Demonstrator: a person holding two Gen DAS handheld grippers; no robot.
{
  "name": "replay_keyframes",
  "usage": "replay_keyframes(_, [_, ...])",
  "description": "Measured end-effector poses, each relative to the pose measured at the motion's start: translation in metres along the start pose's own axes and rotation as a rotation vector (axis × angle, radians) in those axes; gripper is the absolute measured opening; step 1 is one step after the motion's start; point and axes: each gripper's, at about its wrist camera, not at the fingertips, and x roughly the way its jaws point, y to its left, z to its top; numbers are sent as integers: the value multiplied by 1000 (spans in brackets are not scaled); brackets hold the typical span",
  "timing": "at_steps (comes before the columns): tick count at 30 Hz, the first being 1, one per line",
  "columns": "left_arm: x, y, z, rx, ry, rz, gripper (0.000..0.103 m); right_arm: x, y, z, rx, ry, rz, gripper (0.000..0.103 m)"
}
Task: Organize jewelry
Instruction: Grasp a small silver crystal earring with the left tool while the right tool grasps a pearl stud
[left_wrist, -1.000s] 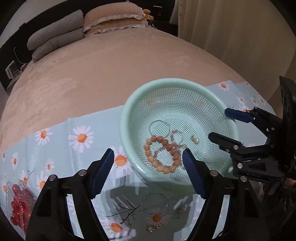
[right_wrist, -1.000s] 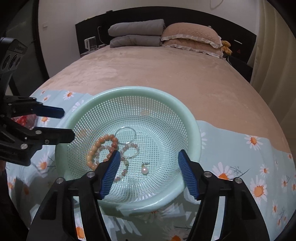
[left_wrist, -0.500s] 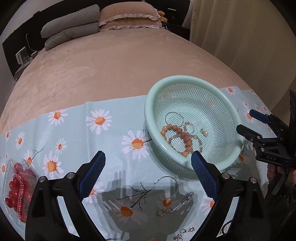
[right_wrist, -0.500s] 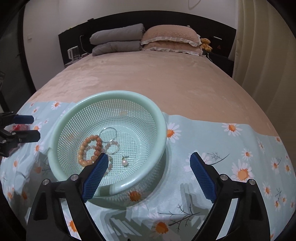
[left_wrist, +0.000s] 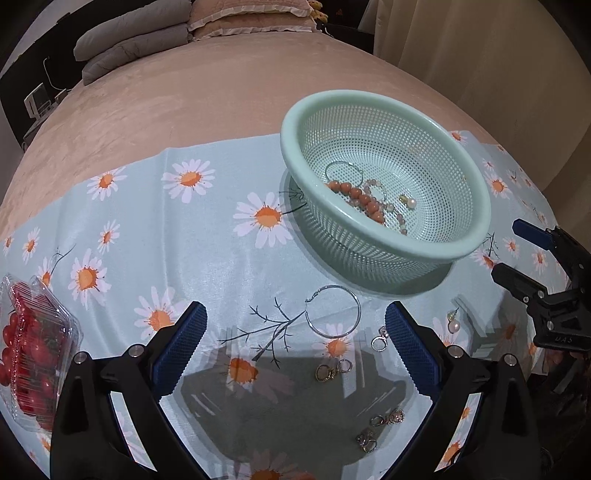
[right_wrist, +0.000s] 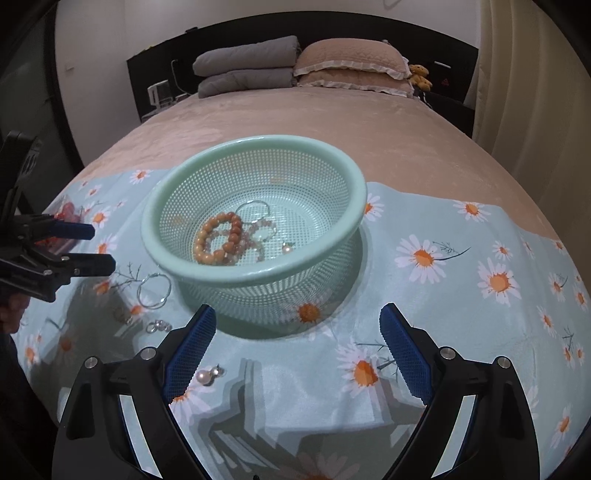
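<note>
A mint mesh basket (left_wrist: 369, 96) (right_wrist: 258, 275) stands on the daisy cloth (left_wrist: 184, 240) and holds an orange bead bracelet (left_wrist: 360, 199) (right_wrist: 210, 240), a hoop and a pearl piece. In front of it on the cloth lie a silver hoop (left_wrist: 359, 308) (right_wrist: 139, 295), a pearl earring (left_wrist: 453, 325) (right_wrist: 205, 376), small rings (left_wrist: 378, 343) and gold earrings (left_wrist: 328, 371). My left gripper (left_wrist: 294, 308) (right_wrist: 101, 247) hangs above the hoop, its jaws opening, with nothing gripped. My right gripper (right_wrist: 297, 309) (left_wrist: 506, 247) is open just short of the basket, the pearl earring below its left finger.
A clear clamshell of red cherry tomatoes (left_wrist: 29, 350) sits at the cloth's left end. Beyond the cloth stretches the pink bedspread, with pillows (right_wrist: 351, 62) and folded grey blankets (right_wrist: 247, 66) at the headboard. A curtain (right_wrist: 535, 92) hangs on the right.
Both grippers drew back from over the basket toward the near edge and their jaws spread wider. The loose jewelry on the cloth came into view.
</note>
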Motion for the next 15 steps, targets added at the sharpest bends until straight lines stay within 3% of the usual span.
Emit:
replay_keyframes(9, [29, -14, -13, -3, 60, -44, 95, 7, 24, -22, -42, 62, 17, 86])
replay_keyframes(15, [47, -26, -19, 18, 87, -31, 95, 19, 41, -38, -84, 100, 13, 86])
